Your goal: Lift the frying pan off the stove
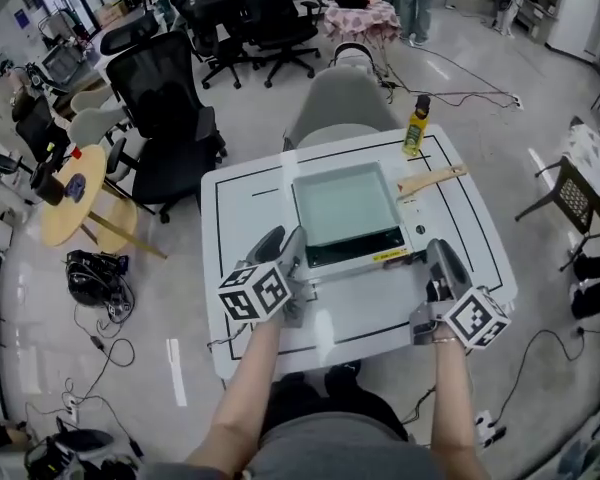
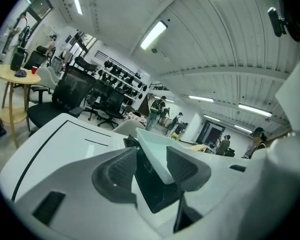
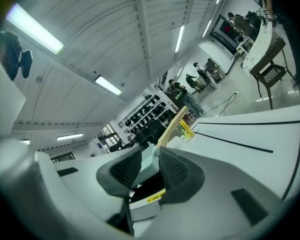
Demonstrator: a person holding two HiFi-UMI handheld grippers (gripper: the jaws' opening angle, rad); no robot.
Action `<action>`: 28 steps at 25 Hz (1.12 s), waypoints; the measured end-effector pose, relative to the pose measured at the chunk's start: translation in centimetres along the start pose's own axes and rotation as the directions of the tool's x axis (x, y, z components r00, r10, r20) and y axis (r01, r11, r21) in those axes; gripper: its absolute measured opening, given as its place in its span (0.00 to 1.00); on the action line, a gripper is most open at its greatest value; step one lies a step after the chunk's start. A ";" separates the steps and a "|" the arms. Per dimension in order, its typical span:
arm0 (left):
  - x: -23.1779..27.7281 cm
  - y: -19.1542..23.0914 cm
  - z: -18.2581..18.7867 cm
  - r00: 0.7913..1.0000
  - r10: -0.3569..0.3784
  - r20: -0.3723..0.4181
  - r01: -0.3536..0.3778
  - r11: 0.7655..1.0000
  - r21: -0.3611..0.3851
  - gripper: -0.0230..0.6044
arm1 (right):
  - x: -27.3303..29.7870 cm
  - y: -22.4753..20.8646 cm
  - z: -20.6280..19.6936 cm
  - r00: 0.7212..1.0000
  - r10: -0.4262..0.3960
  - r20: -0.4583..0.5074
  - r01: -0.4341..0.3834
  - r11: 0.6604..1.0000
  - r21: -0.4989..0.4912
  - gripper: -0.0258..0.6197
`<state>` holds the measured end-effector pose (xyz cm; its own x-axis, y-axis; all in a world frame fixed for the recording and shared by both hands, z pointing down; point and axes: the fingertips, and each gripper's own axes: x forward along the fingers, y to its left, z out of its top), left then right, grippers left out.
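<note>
The frying pan (image 1: 345,208) is a square, pale, shallow one with a wooden handle (image 1: 432,179) that sticks out to the right. It rests on a black-fronted stove (image 1: 355,255) in the middle of the white table (image 1: 250,208). My left gripper (image 1: 286,251) sits at the stove's near left corner. In the left gripper view the gripper (image 2: 151,166) is open wide, with the pan's corner (image 2: 157,151) between its jaws and no pad pressing on it. My right gripper (image 1: 439,260) lies on the table to the right of the stove, jaws (image 3: 149,168) a little apart around nothing.
A yellow bottle (image 1: 415,126) stands at the table's far edge near the handle. A grey chair (image 1: 342,103) is behind the table, with black office chairs (image 1: 165,118) and a round wooden table (image 1: 75,193) to the left. Cables (image 1: 95,278) lie on the floor.
</note>
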<state>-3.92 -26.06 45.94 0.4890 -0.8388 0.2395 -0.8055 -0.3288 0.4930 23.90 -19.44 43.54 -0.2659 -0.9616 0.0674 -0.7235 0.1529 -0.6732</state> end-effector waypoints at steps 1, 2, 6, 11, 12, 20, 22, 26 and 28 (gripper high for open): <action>0.0 -0.1 0.0 1.000 0.010 0.006 -0.010 1.000 -0.009 0.32 | 0.1 -0.2 0.2 1.000 0.009 -0.005 -0.009 1.000 -0.004 0.20; 0.1 -0.2 0.1 1.000 0.018 0.011 -0.018 1.000 -0.018 0.32 | 0.3 -0.3 0.4 1.000 0.018 -0.008 -0.018 1.000 -0.011 0.20; 0.5 -0.2 0.3 0.999 0.047 0.020 -0.046 0.998 -0.046 0.32 | 1.0 -0.9 0.8 0.999 0.035 -0.022 -0.036 0.999 -0.002 0.20; 1.4 0.0 0.4 0.998 0.067 0.016 -0.065 0.996 -0.068 0.32 | 1.8 -1.2 1.0 0.998 0.050 -0.033 -0.051 0.999 -0.011 0.20; 1.6 0.0 0.4 0.998 0.069 0.012 -0.068 0.995 -0.072 0.32 | 1.9 -1.3 0.9 0.998 0.050 -0.036 -0.050 0.999 0.000 0.20; 3.5 0.5 0.2 0.997 0.072 -0.031 -0.074 0.993 -0.088 0.32 | 2.8 -1.6 1.1 0.997 0.052 -0.064 -0.054 0.998 -0.028 0.20; 3.9 0.6 0.2 0.997 0.067 -0.042 -0.070 0.994 -0.089 0.32 | 2.9 -2.0 1.2 0.997 0.039 -0.067 -0.042 0.998 -0.042 0.20; 4.6 0.7 0.3 0.997 0.060 -0.056 -0.065 0.994 -0.089 0.32 | 3.4 -1.6 1.7 0.998 0.043 -0.054 -0.046 0.998 -0.040 0.20; 5.0 0.7 0.4 0.997 0.053 -0.063 -0.059 0.994 -0.089 0.32 | 3.6 -1.6 1.8 0.998 0.041 -0.049 -0.042 0.999 -0.029 0.20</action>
<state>-2.14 -30.67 47.19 0.4654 -0.8262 0.3174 -0.7999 -0.2391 0.5504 25.27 -23.53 43.51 -0.3257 -0.9424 0.0758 -0.7299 0.1997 -0.6537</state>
